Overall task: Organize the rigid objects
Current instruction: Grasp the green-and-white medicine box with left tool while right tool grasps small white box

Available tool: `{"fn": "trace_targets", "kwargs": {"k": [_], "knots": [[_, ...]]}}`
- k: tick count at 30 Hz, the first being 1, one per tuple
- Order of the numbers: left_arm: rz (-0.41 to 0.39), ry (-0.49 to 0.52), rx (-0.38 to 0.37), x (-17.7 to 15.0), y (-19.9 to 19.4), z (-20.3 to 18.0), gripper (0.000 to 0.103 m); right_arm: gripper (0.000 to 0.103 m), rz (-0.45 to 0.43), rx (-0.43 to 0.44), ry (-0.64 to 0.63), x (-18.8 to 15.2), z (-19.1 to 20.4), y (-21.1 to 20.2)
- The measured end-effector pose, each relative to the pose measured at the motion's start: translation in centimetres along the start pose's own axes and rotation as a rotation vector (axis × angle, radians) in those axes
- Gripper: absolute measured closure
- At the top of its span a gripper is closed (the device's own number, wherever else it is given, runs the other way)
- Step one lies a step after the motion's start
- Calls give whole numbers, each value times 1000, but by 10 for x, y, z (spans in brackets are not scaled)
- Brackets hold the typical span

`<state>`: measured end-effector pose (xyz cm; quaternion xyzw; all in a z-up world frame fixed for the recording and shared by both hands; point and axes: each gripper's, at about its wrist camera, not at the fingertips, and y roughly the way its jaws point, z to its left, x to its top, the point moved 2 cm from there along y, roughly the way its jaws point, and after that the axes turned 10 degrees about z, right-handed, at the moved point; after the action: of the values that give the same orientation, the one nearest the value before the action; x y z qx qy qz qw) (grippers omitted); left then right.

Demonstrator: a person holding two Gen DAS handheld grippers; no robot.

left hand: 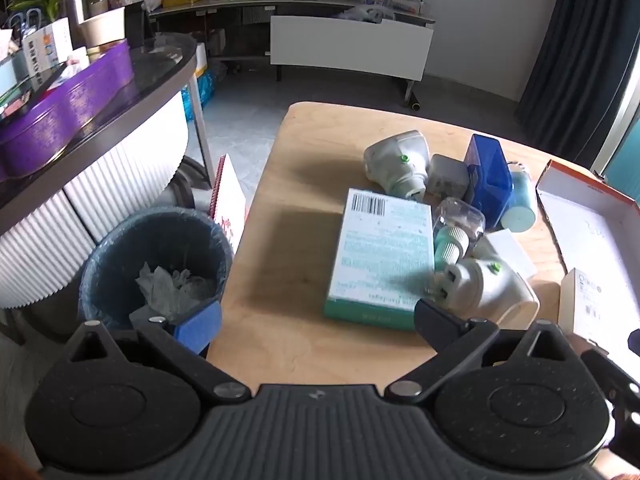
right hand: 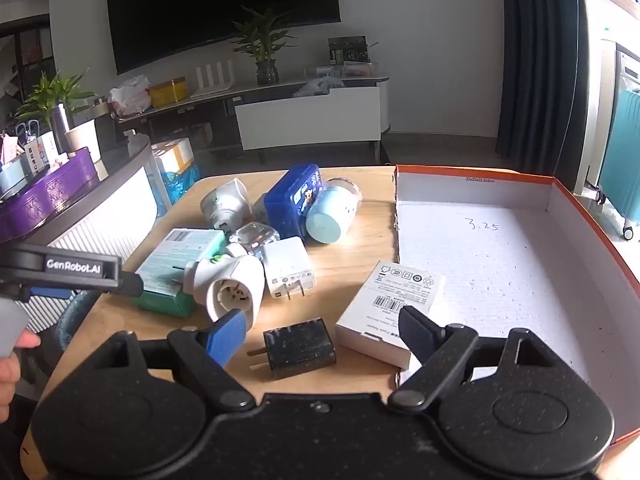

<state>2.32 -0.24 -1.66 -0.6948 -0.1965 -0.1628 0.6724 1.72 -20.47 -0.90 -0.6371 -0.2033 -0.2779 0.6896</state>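
Wooden desk (right hand: 352, 248) carries the loose items at centre frame beside an empty orange-rimmed box (right hand: 500, 256) at right; we judge sorting not begun, both the left gripper (left hand: 316, 320) and right gripper (right hand: 320, 332) wide open and empty, the black charger (right hand: 298, 348) nearest for pickup.

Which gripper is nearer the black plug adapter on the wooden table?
Right. The right gripper hangs open directly over the black plug adapter; the left gripper sits farther left, by the green box.
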Motion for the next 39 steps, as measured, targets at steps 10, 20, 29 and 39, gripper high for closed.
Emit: {"fn": "trace_targets", "kwargs": {"k": [10, 20, 29, 39], "knots": [[32, 21, -7, 17, 19, -1, 0, 5, -8, -4, 16, 7, -8, 5], [-39, 13, -76, 41, 33, -10, 0, 5, 6, -29, 9, 11, -15, 14], [22, 57, -70, 38, 52, -26, 0, 5, 47, -71, -10, 15, -25, 21], [-23, 70, -26, 39, 58, -20, 24, 5, 39, -69, -28, 17, -27, 34]]}}
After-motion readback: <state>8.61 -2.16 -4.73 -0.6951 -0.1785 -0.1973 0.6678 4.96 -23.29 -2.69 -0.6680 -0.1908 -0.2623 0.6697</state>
